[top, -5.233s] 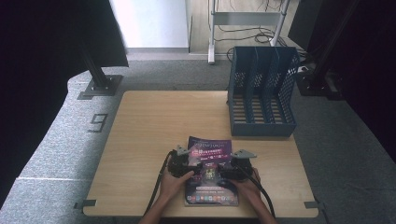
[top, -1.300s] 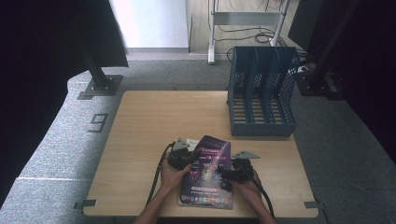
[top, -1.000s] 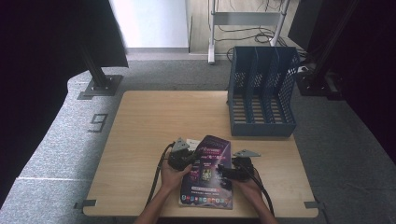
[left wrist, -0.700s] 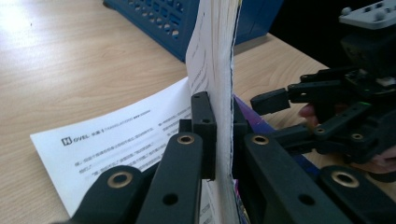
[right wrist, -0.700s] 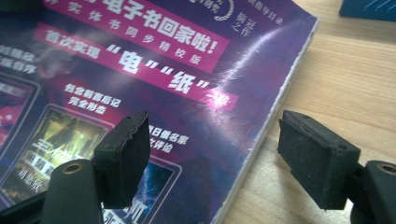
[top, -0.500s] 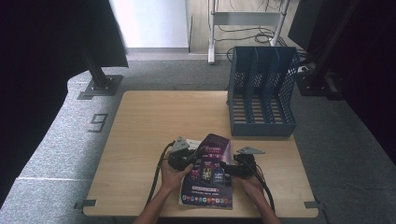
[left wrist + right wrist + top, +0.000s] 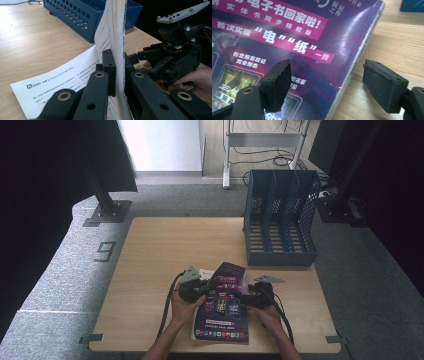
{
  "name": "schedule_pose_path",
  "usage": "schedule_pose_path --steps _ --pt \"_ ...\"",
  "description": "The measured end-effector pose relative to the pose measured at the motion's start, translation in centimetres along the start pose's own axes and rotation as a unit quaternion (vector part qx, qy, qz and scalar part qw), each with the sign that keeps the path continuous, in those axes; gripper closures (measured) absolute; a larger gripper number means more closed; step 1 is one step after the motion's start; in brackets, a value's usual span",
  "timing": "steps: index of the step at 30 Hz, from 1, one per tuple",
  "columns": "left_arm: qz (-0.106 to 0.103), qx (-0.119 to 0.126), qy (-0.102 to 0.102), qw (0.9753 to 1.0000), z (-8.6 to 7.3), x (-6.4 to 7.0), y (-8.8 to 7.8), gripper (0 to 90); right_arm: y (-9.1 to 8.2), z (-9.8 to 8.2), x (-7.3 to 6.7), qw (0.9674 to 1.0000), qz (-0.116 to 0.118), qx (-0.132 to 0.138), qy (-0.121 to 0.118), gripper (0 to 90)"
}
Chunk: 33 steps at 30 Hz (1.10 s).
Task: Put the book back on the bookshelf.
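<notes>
L gripper [image 7: 117,75]: jaws clamped on edge of book's [image 7: 223,302] front cover, lifting it upright off the pages; white printed inside leaf [image 7: 62,82] exposed beneath, black text incl. "NOVEL" heading. Cover edge thin, slightly ragged, white inside.

R gripper [image 7: 325,87]: jaws apart, straddling book's long edge w/o pressing; one pad over the glossy cover, other over bare bench [image 7: 392,37] just beside the white page block.

Book: softcover, dark purple glossy cover, magenta banners w/ white Chinese characters, small picture panels lower down, row of tiny icons along near edge in high view. Lies at near edge of bench, centre, between both hands, far end tilted toward R.

Beyond: blue mesh file rack [image 7: 280,217], three slots, upright at far R of bench, well apart from book. Grey carpet [image 7: 65,270] around, "9" marked at L.
</notes>
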<state>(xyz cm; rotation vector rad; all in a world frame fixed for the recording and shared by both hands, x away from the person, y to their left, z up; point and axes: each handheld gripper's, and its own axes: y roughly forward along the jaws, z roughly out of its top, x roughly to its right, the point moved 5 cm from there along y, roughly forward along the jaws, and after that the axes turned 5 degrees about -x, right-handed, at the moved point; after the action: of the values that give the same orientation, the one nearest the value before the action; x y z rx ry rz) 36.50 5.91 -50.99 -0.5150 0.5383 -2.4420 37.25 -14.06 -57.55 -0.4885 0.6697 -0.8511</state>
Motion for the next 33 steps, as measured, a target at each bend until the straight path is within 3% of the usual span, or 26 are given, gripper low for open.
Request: schedule_pose_path --steps 6,10,15,18,25,33 --pt "0.003 -0.006 -0.007 0.9999 -0.2 -0.4 0.3 88.0 0.1 0.0 -0.2 0.9999 -0.004 -0.007 -0.006 24.3" --pt "0.007 -0.023 -0.022 0.9995 -0.7 -1.1 0.5 87.8 0.1 -0.1 -0.2 0.9999 -0.012 -0.01 -0.006 26.9" --pt "0.026 -0.056 -0.047 0.997 -2.1 -2.4 1.5 87.5 0.2 -0.1 -0.2 0.9998 -0.017 -0.012 -0.007 28.8" --pt "0.03 -0.063 -0.053 0.9961 -2.4 -2.6 1.8 87.4 0.3 -0.2 -0.1 0.9996 -0.021 -0.015 -0.01 29.3" --pt "0.049 -0.086 -0.054 0.9936 -3.3 -3.3 2.5 87.1 0.6 -0.4 -0.3 0.9991 -0.033 -0.02 -0.019 29.6" --pt "0.052 -0.1 -0.063 0.9916 -3.8 -3.9 2.8 87.1 0.9 -0.1 -0.3 0.999 -0.035 -0.02 -0.021 30.4"
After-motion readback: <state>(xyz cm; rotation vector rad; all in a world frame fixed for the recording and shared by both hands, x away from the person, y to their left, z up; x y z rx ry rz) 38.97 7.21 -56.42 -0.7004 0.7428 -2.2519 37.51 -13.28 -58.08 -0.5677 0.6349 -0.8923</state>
